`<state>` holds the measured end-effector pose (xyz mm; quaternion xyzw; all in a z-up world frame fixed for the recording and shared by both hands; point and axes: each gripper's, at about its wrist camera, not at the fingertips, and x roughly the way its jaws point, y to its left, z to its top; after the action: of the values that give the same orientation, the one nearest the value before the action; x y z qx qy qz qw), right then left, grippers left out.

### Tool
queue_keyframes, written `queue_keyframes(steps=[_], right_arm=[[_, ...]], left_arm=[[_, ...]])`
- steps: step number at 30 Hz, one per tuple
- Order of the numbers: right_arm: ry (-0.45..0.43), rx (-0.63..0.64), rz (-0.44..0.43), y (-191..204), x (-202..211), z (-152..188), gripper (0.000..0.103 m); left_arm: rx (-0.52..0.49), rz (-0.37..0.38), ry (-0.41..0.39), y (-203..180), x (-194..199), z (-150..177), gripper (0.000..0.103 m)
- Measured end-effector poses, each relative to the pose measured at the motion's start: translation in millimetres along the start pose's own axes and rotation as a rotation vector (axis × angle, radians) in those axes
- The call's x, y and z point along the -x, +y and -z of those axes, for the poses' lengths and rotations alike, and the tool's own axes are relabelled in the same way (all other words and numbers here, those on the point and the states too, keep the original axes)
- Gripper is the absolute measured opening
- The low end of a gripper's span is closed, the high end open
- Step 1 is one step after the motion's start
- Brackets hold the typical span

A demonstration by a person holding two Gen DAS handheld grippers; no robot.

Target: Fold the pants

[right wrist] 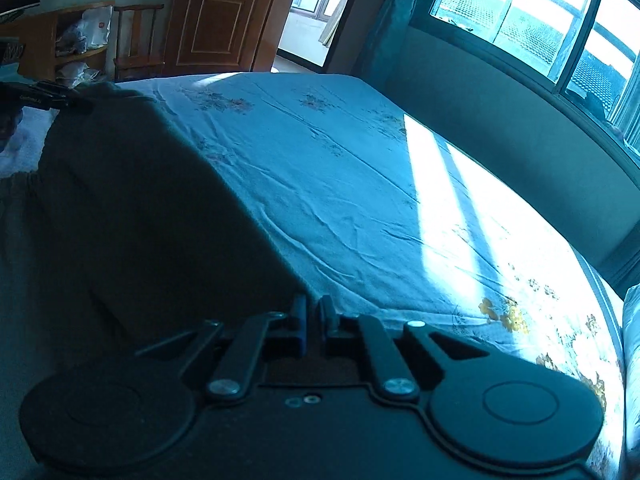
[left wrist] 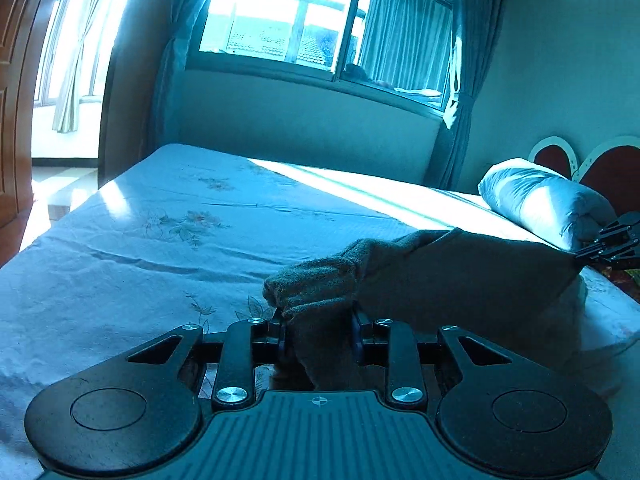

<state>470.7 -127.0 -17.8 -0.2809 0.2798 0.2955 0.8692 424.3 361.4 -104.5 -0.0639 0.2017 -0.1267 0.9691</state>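
Span: the pants [left wrist: 460,276] stretch taut between my two claws, long axis running claw to claw, lifted above the bed [left wrist: 160,240].
Left claw [left wrist: 320,332]: clamped on a bunched end of the cloth.
Right claw [right wrist: 314,312]: pinched together on the opposite edge.
Nearer hand: neither; each holds one end.
Look: dark grey, thick and soft, hanging as a flat sheet below the held edge.
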Motion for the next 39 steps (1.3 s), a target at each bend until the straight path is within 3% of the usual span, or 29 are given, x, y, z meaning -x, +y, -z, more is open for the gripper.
queue_keyframes(steps=[3, 9, 12, 14, 19, 24, 26, 27, 28, 31, 36, 39], right_arm=[[-0.001, 0.017, 0.012, 23.4, 31.5, 20.8, 0.000], [0.019, 0.156, 0.056, 99.5, 54.8, 81.4, 0.000], [0.060, 0.196, 0.081, 133.8, 52.2, 112.7, 0.000], [0.035, 0.162, 0.095, 142.9, 58.2, 122.9, 0.004], [-0.029, -0.044, 0.146, 135.5, 76.1, 123.5, 0.006], [-0.095, -0.327, 0.199, 111.7, 80.1, 112.6, 0.012], [-0.114, -0.457, 0.187, 99.8, 79.5, 110.6, 0.013], [-0.126, -0.518, 0.181, 94.9, 81.2, 113.4, 0.014], [-0.132, -0.564, 0.175, 89.9, 79.9, 114.0, 0.014], [-0.124, -0.686, 0.169, 74.5, 74.0, 122.0, 0.019], [-0.096, -0.959, 0.144, 61.3, 66.0, 164.6, 0.026], [-0.085, -1.093, 0.117, 49.2, 52.2, 178.0, 0.027]], left_arm=[[-0.047, 0.012, 0.000, -5.1, 29.3, 6.2, 0.017], [0.035, 0.015, 0.012, -19.3, 88.1, 54.6, 0.015], [0.123, -0.075, 0.083, -21.6, 100.4, 87.3, 0.015], [0.171, -0.150, 0.139, -22.5, 109.6, 103.4, 0.016], [0.292, -0.215, 0.141, -24.2, 139.1, 112.0, 0.018], [0.431, -0.223, 0.157, -46.8, 126.8, 102.2, 0.021], [0.499, -0.211, 0.161, -57.6, 117.9, 102.2, 0.038], [0.525, -0.216, 0.158, -63.5, 114.0, 103.1, 0.056], [0.536, -0.220, 0.154, -67.2, 110.6, 104.2, 0.066], [0.597, -0.224, 0.145, -68.7, 99.4, 110.5, 0.066], [0.727, -0.209, 0.107, -57.5, 90.0, 117.4, 0.066], [0.748, -0.204, 0.104, -52.8, 82.7, 116.7, 0.066]])
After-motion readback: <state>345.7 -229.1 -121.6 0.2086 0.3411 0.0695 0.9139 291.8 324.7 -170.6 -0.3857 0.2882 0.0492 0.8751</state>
